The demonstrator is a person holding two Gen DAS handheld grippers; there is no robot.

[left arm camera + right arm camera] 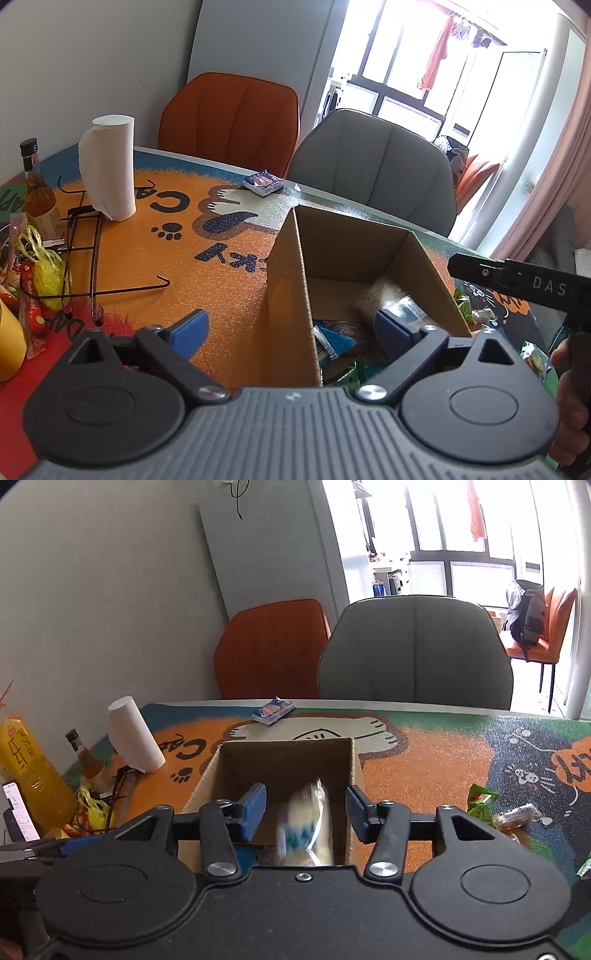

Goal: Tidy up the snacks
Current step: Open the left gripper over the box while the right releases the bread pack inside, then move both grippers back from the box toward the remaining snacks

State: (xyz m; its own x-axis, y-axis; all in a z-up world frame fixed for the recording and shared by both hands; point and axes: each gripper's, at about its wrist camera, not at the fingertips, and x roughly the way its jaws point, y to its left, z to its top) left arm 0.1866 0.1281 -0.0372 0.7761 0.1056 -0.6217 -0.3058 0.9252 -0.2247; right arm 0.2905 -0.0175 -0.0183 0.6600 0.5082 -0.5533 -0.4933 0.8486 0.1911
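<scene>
An open cardboard box (343, 254) (284, 757) stands on the table and holds several snack packets. My left gripper (291, 326) is open and straddles the box's left wall. My right gripper (306, 812) is open over the box; a blurred white and blue packet (304, 823) is between its fingers, not touching them, dropping into the box. A blue and pink packet (263, 182) (273, 709) lies at the table's far edge. Green and clear packets (480, 805) lie right of the box. The right gripper's body (517, 280) shows in the left wrist view.
A paper towel roll (109, 166), a bottle (38, 192), a black wire rack (85, 258) and a yellow bag (44, 273) crowd the table's left side. A yellow juice bottle (29, 768) stands far left. An orange chair (229, 122) and a grey chair (376, 166) stand behind the table.
</scene>
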